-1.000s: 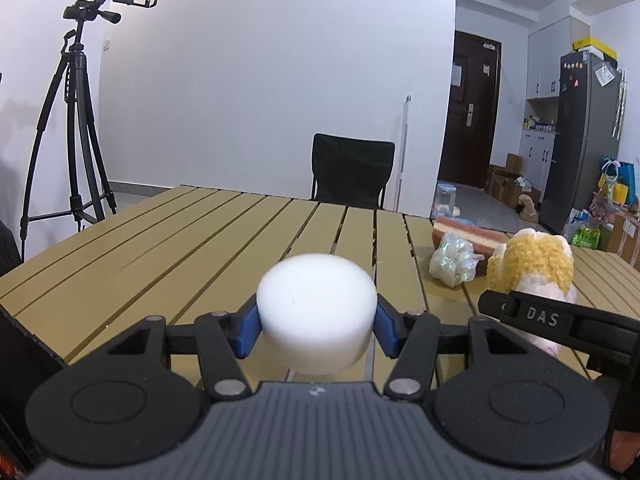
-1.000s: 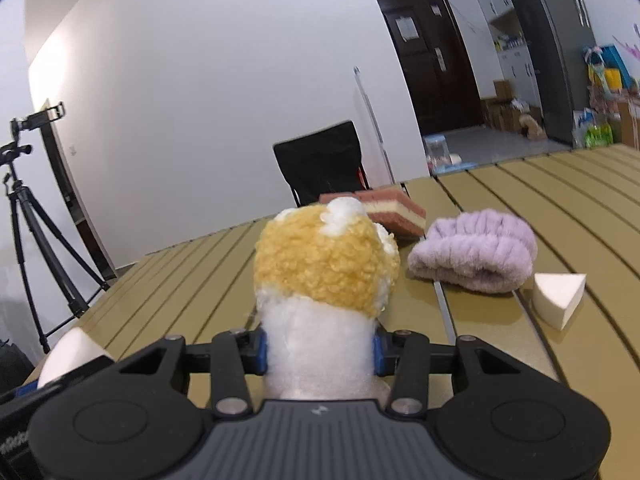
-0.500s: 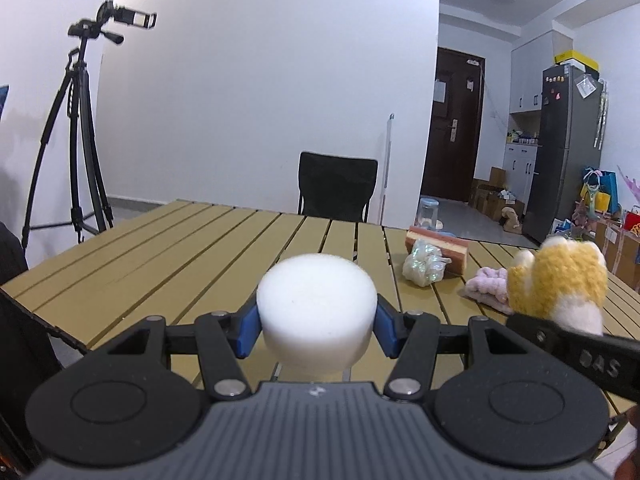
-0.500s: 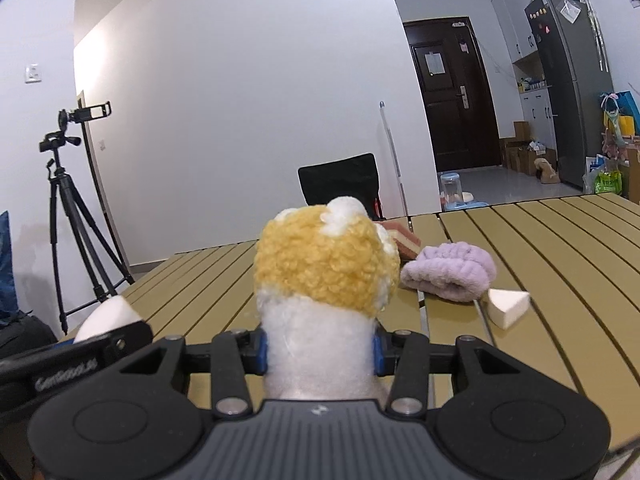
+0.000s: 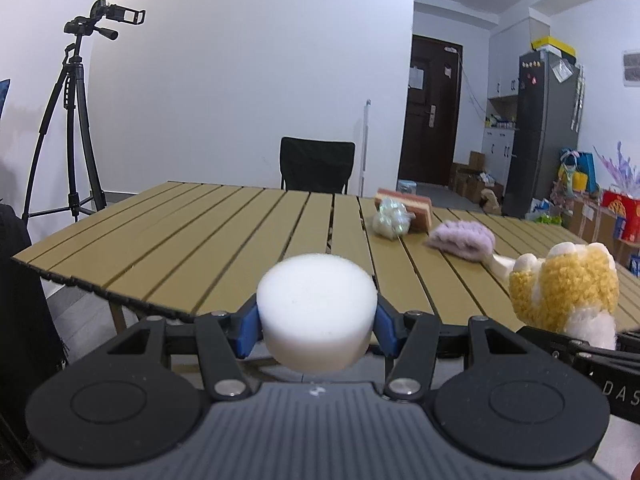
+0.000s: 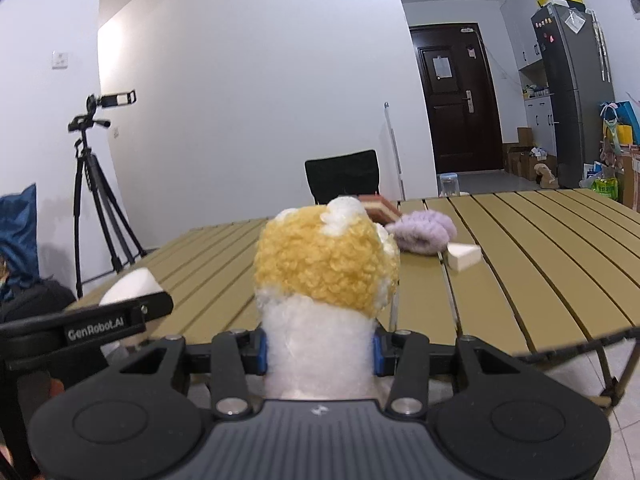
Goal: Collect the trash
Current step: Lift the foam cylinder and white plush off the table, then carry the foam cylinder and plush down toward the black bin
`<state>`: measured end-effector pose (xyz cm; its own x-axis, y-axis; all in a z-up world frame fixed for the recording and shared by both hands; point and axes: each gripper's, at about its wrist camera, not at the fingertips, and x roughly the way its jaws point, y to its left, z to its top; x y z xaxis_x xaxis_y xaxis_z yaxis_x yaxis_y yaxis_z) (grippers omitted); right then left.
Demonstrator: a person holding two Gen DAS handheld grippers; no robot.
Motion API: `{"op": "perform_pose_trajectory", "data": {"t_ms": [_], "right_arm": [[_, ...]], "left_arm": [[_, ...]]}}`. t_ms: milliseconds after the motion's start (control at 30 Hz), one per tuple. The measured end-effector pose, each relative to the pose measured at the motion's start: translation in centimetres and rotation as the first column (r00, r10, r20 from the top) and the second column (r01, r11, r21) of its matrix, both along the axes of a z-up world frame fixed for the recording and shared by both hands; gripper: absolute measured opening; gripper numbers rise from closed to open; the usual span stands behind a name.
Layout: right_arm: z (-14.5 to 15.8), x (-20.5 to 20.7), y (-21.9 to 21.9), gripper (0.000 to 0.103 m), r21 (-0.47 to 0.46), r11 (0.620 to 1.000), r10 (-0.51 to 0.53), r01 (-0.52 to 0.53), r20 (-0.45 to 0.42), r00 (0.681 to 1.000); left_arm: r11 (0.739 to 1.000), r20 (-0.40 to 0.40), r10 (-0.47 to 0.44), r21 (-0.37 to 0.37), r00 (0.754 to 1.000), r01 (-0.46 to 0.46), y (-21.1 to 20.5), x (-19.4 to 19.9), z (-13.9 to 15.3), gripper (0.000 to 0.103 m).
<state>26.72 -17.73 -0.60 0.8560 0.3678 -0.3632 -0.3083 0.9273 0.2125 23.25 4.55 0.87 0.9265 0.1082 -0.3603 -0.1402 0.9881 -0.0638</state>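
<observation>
Spanning both views, the slatted bench (image 5: 224, 236) carries a purple fluffy cloth (image 6: 422, 232), a layered sponge (image 5: 416, 206), a clear crumpled wrapper (image 5: 390, 220) and a white foam wedge (image 6: 464, 256); the right claw (image 6: 320, 350) is clamped on a yellow-and-white plush toy (image 6: 326, 268), the left claw (image 5: 316, 330) on a white foam disc (image 5: 316, 316), both off the bench's near edge
</observation>
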Motion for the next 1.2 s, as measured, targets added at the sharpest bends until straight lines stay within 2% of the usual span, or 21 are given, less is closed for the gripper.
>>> {"op": "perform_pose_trajectory", "data": {"t_ms": [467, 900, 1200], "right_arm": [[-3.3, -6.2, -1.6, 0.043, -0.062, 0.998, -0.007, 0.001, -0.102, 0.995], [-7.2, -9.4, -3.8, 0.043, -0.093, 0.994, -0.07, 0.051, -0.214, 0.974], [-9.4, -10.1, -5.4, 0.043, -0.117, 0.989, -0.116, 0.088, -0.267, 0.957]], "left_arm": [[0.998, -0.082, -0.054, 0.023, 0.995, 0.056, -0.9, -5.1, -3.0, 0.057], [0.992, -0.165, -0.107, 0.051, 0.98, 0.117, -2.0, -7.7, -5.6, 0.057], [0.989, -0.237, -0.124, 0.053, 0.964, 0.141, -1.9, -8.2, -7.3, 0.057]]}}
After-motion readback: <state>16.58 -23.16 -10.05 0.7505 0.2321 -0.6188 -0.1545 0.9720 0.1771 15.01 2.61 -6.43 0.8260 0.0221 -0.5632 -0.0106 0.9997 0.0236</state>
